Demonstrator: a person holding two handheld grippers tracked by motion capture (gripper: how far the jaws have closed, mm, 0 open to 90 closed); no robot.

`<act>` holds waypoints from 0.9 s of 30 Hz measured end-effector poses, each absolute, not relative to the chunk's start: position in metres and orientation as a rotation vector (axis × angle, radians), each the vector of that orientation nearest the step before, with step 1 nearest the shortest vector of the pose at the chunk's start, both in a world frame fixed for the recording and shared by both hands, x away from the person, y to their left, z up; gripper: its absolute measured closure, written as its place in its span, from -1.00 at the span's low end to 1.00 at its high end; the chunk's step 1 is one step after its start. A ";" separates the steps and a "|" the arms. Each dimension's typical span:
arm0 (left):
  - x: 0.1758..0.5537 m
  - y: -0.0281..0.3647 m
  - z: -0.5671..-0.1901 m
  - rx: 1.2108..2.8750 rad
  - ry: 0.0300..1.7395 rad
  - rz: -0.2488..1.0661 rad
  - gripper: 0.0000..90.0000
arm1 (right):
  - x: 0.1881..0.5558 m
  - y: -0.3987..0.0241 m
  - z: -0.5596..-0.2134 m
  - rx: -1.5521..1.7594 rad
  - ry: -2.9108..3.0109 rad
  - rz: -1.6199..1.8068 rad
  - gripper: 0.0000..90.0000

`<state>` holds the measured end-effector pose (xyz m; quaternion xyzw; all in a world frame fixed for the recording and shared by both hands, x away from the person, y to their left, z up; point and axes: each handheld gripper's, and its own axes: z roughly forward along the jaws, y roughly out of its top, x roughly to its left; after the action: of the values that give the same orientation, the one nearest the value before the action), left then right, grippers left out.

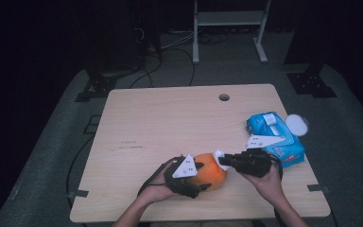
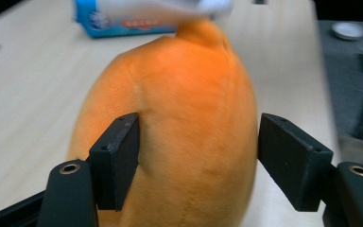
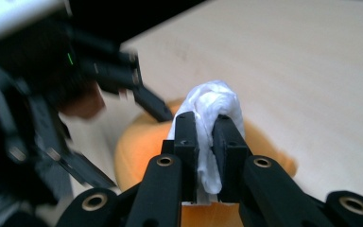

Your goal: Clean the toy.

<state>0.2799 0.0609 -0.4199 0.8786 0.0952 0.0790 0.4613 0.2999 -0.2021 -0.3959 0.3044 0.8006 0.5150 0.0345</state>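
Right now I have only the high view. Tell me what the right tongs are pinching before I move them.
Observer: The right tongs are shut on a bunched white wipe, which sticks out past their tips.
Operator: Now report the grip on the other side.
Observer: The left tongs straddle the orange toy. One pad dents its fuzz, and the other pad seems just clear of it.
Operator: Say whether the wipe meets the toy.
Observer: In the right gripper view, the wipe's free end appears to rest against the toy's surface.
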 end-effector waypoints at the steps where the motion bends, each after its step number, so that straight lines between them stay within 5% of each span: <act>1: 0.279 0.064 -0.417 2.160 0.225 0.129 -0.36 | 0.299 -0.200 -0.400 0.933 2.503 1.567 0.80; 4: 0.283 0.074 -0.405 2.105 0.210 0.019 -0.34 | 0.289 -0.203 -0.405 0.896 2.588 1.507 0.80; 15: 0.314 0.053 -0.404 2.131 0.236 0.003 -0.43 | 0.273 -0.220 -0.413 0.855 2.637 1.522 0.79; 27: 0.314 0.053 -0.425 2.097 0.315 0.028 -0.22 | 0.268 -0.241 -0.414 0.900 2.577 1.618 0.78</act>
<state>0.3143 0.0534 -0.4247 0.8628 0.1298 0.0114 0.4884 0.2681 -0.2407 -0.4137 0.2836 0.8121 0.5097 -0.0157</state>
